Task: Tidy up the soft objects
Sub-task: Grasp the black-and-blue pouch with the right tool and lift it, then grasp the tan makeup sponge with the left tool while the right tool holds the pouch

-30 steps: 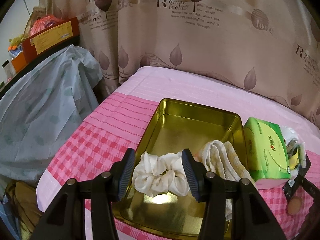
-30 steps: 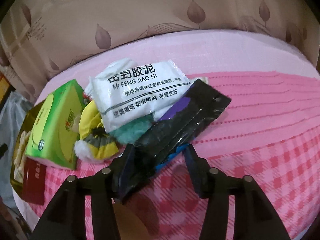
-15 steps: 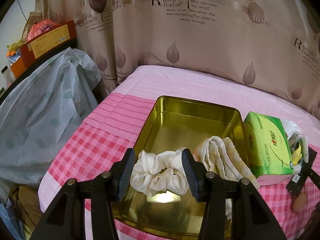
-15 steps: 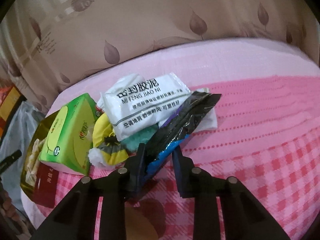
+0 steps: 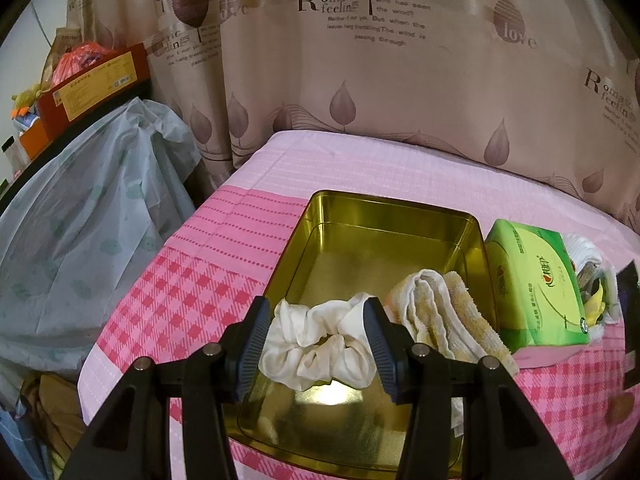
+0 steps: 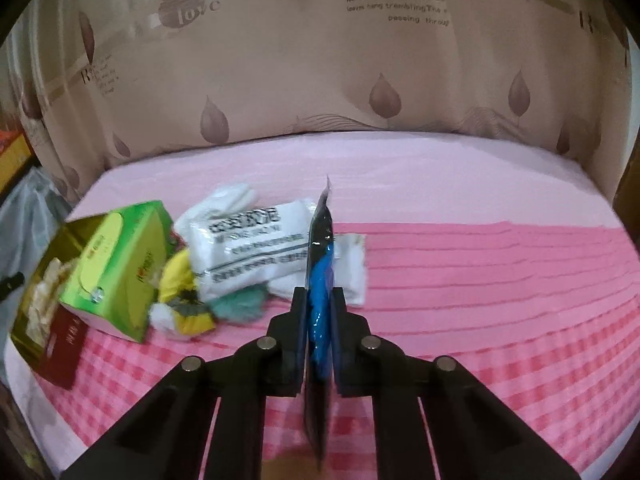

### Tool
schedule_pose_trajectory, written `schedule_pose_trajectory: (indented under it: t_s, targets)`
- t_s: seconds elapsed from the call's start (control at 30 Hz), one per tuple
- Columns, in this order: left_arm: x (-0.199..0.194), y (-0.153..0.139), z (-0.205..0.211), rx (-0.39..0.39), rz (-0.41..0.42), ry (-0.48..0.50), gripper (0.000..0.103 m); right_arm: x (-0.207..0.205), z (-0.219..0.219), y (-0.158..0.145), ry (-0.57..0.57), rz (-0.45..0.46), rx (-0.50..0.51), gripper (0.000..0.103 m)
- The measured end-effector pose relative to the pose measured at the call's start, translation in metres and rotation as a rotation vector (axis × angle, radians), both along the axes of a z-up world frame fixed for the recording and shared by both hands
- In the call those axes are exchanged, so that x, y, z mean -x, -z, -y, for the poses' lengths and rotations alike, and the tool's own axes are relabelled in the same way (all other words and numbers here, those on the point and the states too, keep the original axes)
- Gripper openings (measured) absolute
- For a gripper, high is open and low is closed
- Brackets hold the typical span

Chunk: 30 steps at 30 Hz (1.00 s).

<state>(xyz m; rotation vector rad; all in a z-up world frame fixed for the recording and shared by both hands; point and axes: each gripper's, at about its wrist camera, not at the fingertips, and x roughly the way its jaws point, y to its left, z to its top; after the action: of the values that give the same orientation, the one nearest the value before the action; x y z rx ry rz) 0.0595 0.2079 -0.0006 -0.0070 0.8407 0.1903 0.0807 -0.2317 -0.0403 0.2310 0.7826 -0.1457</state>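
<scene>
Right gripper (image 6: 319, 316) is clenched on a black-and-blue plastic packet (image 6: 320, 280); the gold tin (image 6: 30, 312) lies at about nine o'clock from it.

The packet stands on its edge between the pads, its long axis along the fingers, tip toward twelve o'clock. The left gripper (image 5: 318, 344) stands wide apart around the white scrunchie (image 5: 316, 350) over the tin (image 5: 384, 216); whether its pads press the cloth I cannot tell. A folded towel (image 5: 444, 312) lies at two o'clock.
</scene>
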Motion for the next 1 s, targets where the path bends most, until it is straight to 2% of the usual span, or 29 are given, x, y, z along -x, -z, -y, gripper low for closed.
schedule_pose_trajectory:
  t_s: [0.2,0.33,0.57,0.73,0.87,1.0]
  targets:
    - [0.000,0.000,0.003,-0.011,0.001,0.011,0.049,-0.004,0.009,0.014,-0.031,-0.065,0.037,0.009]
    - [0.000,0.001,0.006,-0.022,-0.001,0.023,0.049,-0.011,0.010,0.021,-0.047,-0.085,0.036,0.015]
    - [0.003,0.003,0.025,-0.044,0.002,0.091,0.049,-0.015,0.010,0.030,-0.050,-0.080,0.032,0.014]
    - [0.008,0.008,0.054,-0.080,-0.010,0.172,0.049,-0.010,0.012,0.025,-0.062,-0.057,0.031,0.011]
    - [0.017,0.008,0.084,-0.104,-0.011,0.259,0.049,0.002,0.022,0.007,-0.059,-0.017,0.030,0.011]
    - [0.027,0.004,0.117,-0.072,-0.010,0.358,0.049,0.017,0.039,-0.014,-0.044,0.030,0.037,0.011]
